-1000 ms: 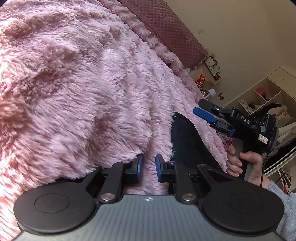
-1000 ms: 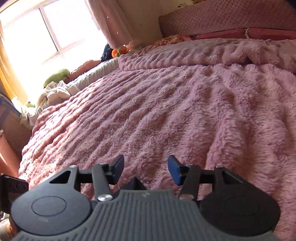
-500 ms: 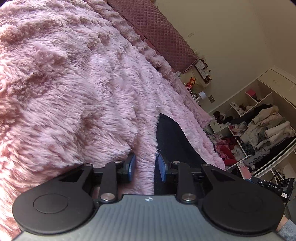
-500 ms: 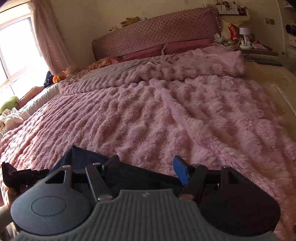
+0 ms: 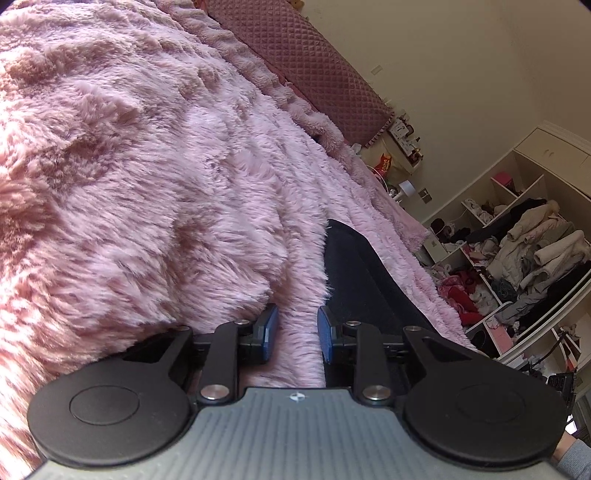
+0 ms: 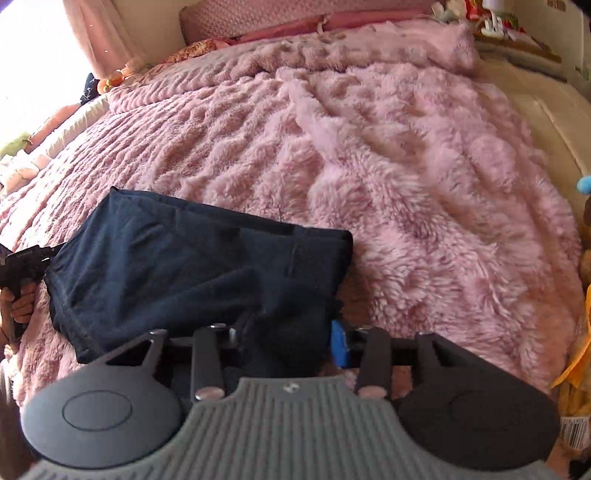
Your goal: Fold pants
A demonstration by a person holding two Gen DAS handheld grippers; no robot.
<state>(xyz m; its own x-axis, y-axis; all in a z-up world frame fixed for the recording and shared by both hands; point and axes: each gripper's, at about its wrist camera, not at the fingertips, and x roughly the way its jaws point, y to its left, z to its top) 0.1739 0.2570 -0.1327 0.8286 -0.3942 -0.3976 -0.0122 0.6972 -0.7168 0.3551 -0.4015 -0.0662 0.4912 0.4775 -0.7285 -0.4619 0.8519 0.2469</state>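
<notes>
Dark navy pants (image 6: 192,266) lie bunched on the fluffy pink blanket (image 6: 388,166), near its front edge. In the left wrist view they show as a dark strip (image 5: 354,280) just right of my left gripper (image 5: 295,328), which is open and empty over the blanket (image 5: 166,184). My right gripper (image 6: 291,339) is open with a hump of pants cloth between its jaws; its left finger is hidden by the cloth and only the blue right pad (image 6: 340,343) shows. The left gripper also shows in the right wrist view (image 6: 22,258), at the pants' left end.
A quilted pink headboard (image 5: 325,70) and pillows (image 6: 332,22) are at the far end of the bed. Open shelves stuffed with clothes (image 5: 524,251) stand beyond the bed's right side. A cluttered nightstand (image 5: 402,140) is by the headboard. A window with a curtain (image 6: 92,37) is at left.
The right gripper has swung and dropped toward the pants, which now fill its lower view and lie between its jaws. The left gripper shifted slightly and stays open.
</notes>
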